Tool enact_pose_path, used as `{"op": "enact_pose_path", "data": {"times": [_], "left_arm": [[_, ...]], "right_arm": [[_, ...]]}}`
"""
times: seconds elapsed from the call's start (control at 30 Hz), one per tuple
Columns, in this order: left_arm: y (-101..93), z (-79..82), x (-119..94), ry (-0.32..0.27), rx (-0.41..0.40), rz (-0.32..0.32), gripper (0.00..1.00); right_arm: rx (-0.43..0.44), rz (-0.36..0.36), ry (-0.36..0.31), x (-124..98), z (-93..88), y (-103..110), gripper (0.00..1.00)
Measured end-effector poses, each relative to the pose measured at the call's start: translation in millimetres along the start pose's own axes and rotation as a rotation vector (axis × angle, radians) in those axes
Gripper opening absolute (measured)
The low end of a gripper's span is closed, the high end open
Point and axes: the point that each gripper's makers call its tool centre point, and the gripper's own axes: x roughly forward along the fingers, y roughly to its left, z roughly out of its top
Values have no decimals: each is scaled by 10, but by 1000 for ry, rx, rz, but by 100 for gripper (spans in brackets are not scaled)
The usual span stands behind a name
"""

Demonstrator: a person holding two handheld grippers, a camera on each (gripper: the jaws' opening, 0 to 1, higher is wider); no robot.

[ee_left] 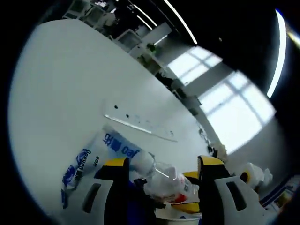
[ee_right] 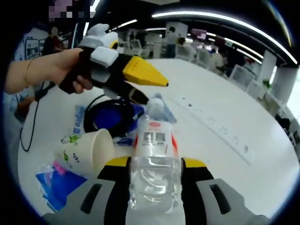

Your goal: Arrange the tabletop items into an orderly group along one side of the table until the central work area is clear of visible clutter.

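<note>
- Two handheld grippers meet over a white table. In the right gripper view, the right gripper rises from the bottom centre, its yellow-tipped jaws closed against the sides of a clear plastic bottle.
- The bottle stands between those jaws, cap end away from the camera; clear water fills its lower part, and a white and red label wraps its middle.
- At upper left of the same view, a bare hand grips the left gripper, which points right and slightly down. Its yellow jaws sit near the bottle's top; contact cannot be judged from here.
- In the left gripper view, the left gripper has its jaws parted, with the bottle lying between them at lower centre. Whether either jaw presses on it cannot be told.
- A paper cup lies tipped on its side at lower left of the right gripper view, its open mouth facing the bottle and showing nothing inside.
- A coil of black cable rests behind the cup.
- Blue and white plastic packets lie flat below the cup; another such packet shows at lower left of the left gripper view.
- A white power strip runs across the table at right.
</note>
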Motion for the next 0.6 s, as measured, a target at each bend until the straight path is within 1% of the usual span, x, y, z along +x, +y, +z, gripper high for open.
{"op": "enact_pose_path", "data": {"times": [0.03,0.07,0.13,0.2,0.23,0.3,0.33,0.37,0.43,0.47,0.5,0.53,0.57,0.6], "left_arm": [[12,6,0,-3,3,5,51],[25,1,-7,-6,-16,16,48],[15,-10,-2,-6,-45,8,48],[31,-12,8,-1,-69,17,47],[47,-30,19,13,-73,31,46],[140,-26,44,48,-62,69,41],[188,-44,57,75,-40,98,39],[186,-52,71,91,-27,101,38],[183,-59,118,105,-34,115,39],[188,-76,137,117,-33,129,37],[200,-102,146,138,-35,140,35],[193,-139,151,168,-42,138,34],[193,-147,171,173,-48,145,33],[202,-115,186,159,-63,152,34]], "right_arm": [[1,0,0,1,0,-1,39],[3,2,-2,2,-1,-6,39],[4,4,-3,1,0,-5,39],[3,6,-7,8,-2,-17,39],[2,8,-9,11,-4,-26,39],[1,9,-9,17,-4,-30,39],[-1,9,-9,18,-4,-31,39],[-3,8,-8,20,-4,-29,39],[-9,8,-8,23,-4,-25,39],[-7,8,-8,25,-5,-27,39],[-7,8,-8,27,-6,-29,39],[-8,9,-8,28,-6,-31,39],[-9,10,-8,29,-8,-34,39],[-4,10,-11,32,-7,-40,39]]}}
